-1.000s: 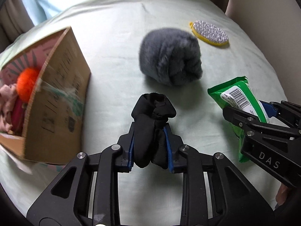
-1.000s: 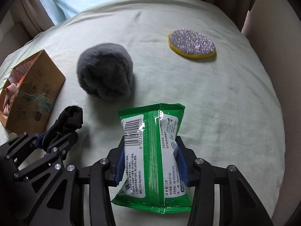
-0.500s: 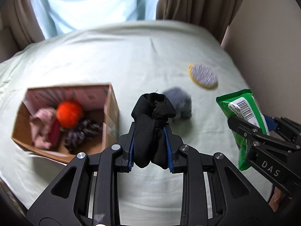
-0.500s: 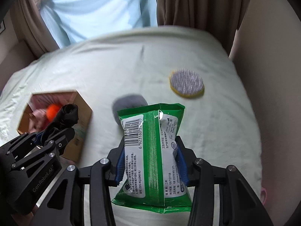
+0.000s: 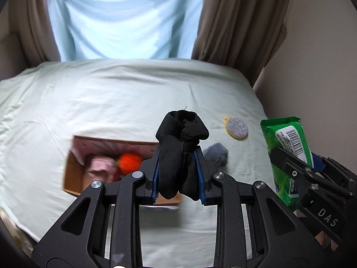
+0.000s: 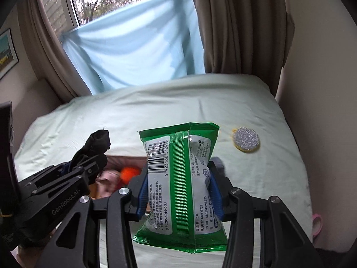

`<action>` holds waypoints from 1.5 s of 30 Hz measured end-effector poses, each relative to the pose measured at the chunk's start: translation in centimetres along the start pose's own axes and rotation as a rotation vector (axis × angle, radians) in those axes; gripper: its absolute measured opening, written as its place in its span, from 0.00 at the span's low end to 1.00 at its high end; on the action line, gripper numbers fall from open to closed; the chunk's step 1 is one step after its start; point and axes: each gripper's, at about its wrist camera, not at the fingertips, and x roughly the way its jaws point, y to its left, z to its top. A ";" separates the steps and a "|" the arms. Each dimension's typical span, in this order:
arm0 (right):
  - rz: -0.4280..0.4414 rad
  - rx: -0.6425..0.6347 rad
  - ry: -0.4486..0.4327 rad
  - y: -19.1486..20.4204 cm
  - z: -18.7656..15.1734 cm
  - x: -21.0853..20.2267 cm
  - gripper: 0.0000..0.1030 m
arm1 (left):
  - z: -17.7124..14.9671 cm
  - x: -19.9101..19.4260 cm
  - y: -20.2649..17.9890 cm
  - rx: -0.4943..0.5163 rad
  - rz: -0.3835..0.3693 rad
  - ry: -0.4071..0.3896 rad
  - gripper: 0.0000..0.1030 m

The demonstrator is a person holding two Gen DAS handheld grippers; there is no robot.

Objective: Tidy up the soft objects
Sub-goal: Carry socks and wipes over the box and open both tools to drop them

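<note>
Your left gripper pinches the black sock, long axis forward past the jaws; your right gripper pinches the green pack, pointing forward too.

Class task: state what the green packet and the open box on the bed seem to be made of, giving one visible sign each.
Green packet: apparently glossy plastic film; it shines and crinkles. Open box: plain brown cardboard, matte.

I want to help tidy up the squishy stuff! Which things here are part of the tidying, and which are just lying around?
Part of the tidying:
- black sock, held in the left gripper
- green wipes pack, held in the right gripper
- cardboard box with an orange ball inside
- grey fluffy ball
- round scrub pad

Just lying around:
- bed sheet
- curtains
- blue cloth
</note>
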 end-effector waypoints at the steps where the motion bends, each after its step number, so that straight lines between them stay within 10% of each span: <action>1: 0.001 0.000 -0.003 1.3 0.4 0.0 0.42 | 0.4 -0.7 1.1 0.002 0.001 -0.002 0.23; 20: 0.041 0.069 0.107 15.7 0.0 8.0 0.42 | 1.6 -0.3 19.9 -0.021 0.076 0.108 0.23; 45: -0.067 0.254 0.532 9.6 -2.7 26.1 0.42 | -0.8 18.5 18.3 0.049 -0.013 0.523 0.22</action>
